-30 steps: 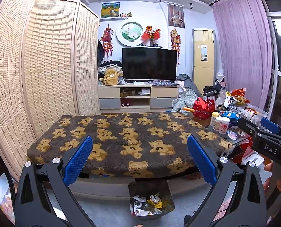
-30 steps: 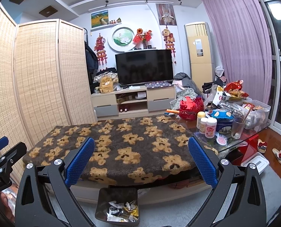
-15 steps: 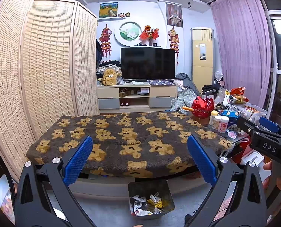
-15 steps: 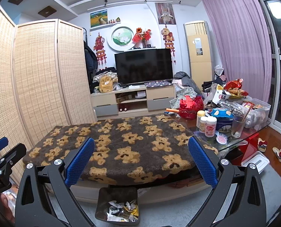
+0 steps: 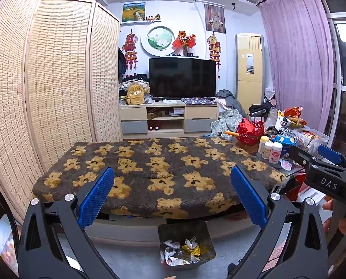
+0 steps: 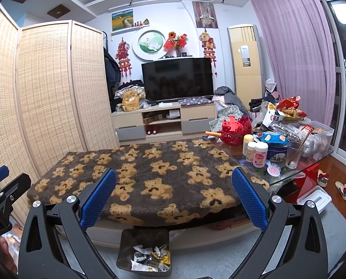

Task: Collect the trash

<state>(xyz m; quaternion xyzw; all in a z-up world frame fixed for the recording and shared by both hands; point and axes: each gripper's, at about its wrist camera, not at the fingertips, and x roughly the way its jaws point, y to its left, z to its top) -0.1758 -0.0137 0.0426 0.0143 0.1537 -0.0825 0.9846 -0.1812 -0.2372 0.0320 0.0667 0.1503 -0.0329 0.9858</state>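
A dark bin (image 5: 185, 243) (image 6: 145, 251) stands on the floor in front of the low table, holding crumpled white and yellow wrappers (image 5: 182, 251) (image 6: 149, 258). The table wears a brown bear-print cover (image 5: 159, 172) (image 6: 149, 176) with no loose trash on it. My left gripper (image 5: 171, 196) hangs open above the table's near edge, nothing between its blue pads (image 5: 96, 195). My right gripper (image 6: 174, 196) is open too and holds nothing. In the left wrist view the right gripper (image 5: 321, 162) shows from the side at the right edge.
Bottles (image 6: 256, 151), a tin, a glass (image 6: 294, 154), a hairbrush and snack bags crowd the glass table end at the right. A woven folding screen (image 5: 45, 93) walls the left. A TV stand (image 5: 168, 118) is behind. A white box (image 6: 313, 198) and slippers lie on the floor.
Both views have drifted only slightly; the grippers stay open and the bin and table hold their places.
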